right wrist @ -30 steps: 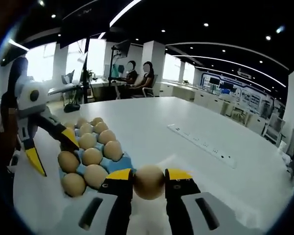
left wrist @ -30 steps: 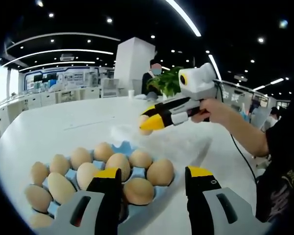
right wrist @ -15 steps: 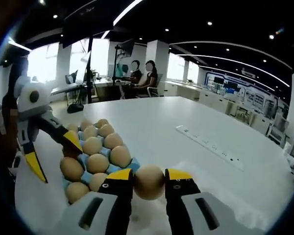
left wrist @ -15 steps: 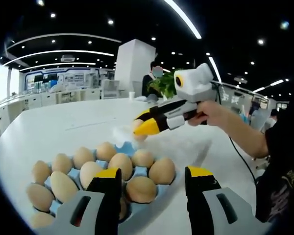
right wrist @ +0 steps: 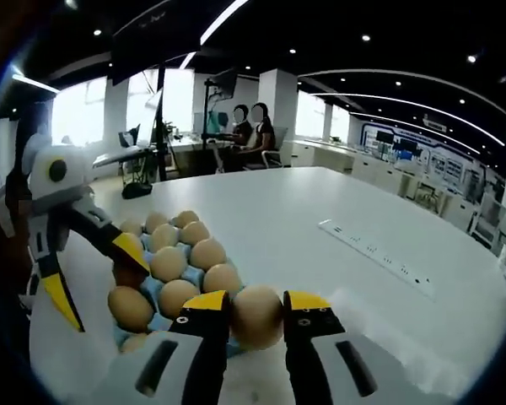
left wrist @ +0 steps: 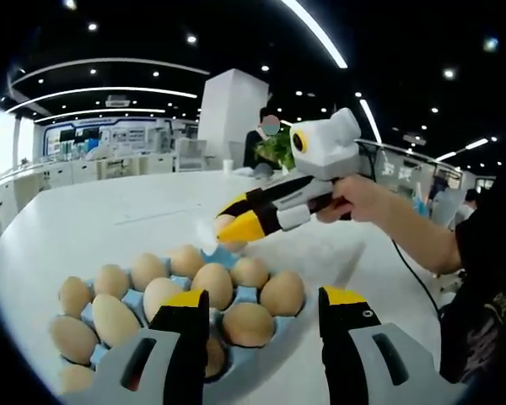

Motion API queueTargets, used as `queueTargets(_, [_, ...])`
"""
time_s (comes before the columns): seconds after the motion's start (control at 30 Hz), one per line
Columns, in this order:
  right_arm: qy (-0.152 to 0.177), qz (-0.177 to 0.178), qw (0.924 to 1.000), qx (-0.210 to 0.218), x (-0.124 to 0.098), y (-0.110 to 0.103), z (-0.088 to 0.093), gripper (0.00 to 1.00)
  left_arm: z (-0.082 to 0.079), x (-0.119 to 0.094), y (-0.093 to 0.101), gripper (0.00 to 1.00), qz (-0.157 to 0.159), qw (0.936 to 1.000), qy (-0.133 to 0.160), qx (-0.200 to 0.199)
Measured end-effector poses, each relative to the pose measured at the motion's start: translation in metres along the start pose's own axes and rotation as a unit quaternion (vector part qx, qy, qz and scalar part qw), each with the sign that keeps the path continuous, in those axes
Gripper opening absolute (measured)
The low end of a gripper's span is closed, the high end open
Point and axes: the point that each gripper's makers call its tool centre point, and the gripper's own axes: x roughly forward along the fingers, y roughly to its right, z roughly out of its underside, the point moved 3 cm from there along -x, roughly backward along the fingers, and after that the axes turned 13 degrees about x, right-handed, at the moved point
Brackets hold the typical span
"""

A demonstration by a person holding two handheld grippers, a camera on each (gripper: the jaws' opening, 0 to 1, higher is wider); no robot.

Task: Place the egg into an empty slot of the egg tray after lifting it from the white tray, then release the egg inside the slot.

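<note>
A broad white table carries the scene. On its near side sits a blue egg tray, most slots filled with brown eggs. Farther off to the right, a white power strip lies flat on the tabletop.

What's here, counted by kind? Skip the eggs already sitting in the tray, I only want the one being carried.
Grippers: 2 (left gripper, right gripper)
Carried egg: 1
Egg tray: 1
Power strip: 1
Total: 5
</note>
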Motion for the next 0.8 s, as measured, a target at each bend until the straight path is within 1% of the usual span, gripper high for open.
queueTargets(0.17, [-0.008,-0.007,0.9999,0.002,0.013,0.003,0.003,0.26,0.000,-0.002,-0.002,0.53,-0.002,1.0000,0.001,-0.001])
queueTargets(0.23, [-0.010,-0.010,0.9999,0.001,0.015,0.000,0.003,0.26,0.000,-0.003,-0.003,0.53,-0.003,1.0000,0.002,-0.001])
queueTargets(0.3, [-0.012,-0.014,0.9998,0.003,0.019,0.002,0.004,0.26,0.000,-0.004,-0.002,0.53,-0.003,1.0000,0.002,-0.001])
queueTargets(0.43, [-0.013,-0.012,0.9998,0.006,0.019,0.003,0.008,0.26,0.000,-0.004,-0.002,0.53,-0.002,1.0000,0.002,0.001])
queueTargets(0.5, [-0.008,-0.015,0.9995,0.027,0.019,0.009,0.008,0.26,0.000,-0.004,-0.002,0.53,-0.002,1.0000,0.003,-0.001])
queueTargets(0.53, [-0.008,-0.015,0.9994,0.030,0.020,0.010,0.008,0.26,0.000,-0.004,-0.002,0.53,-0.002,1.0000,0.003,-0.001])
queueTargets(0.57, [-0.007,-0.019,0.9987,0.048,0.019,0.013,0.009,0.26,0.000,-0.004,-0.002,0.53,-0.002,1.0000,0.003,-0.001])
queueTargets(0.6, [-0.007,-0.021,0.9982,0.056,0.020,0.015,0.009,0.25,0.000,-0.003,-0.002,0.53,-0.001,1.0000,0.003,-0.001])
queueTargets(0.63, [-0.008,-0.022,0.9982,0.055,0.018,0.017,0.010,0.22,0.000,-0.003,-0.002,0.53,-0.001,1.0000,0.003,-0.001])
queueTargets(0.67, [0.003,-0.023,0.9986,0.048,0.017,0.015,0.007,0.21,0.000,-0.003,-0.002,0.53,-0.002,1.0000,0.003,-0.001])
queueTargets(0.7, [-0.003,-0.023,0.9984,0.052,0.016,0.013,0.008,0.22,0.000,-0.003,-0.002,0.53,-0.002,1.0000,0.004,-0.001])
queueTargets(0.8, [0.001,-0.021,0.9985,0.051,0.015,0.016,0.006,0.23,0.000,-0.002,-0.003,0.53,-0.003,1.0000,0.003,-0.002])
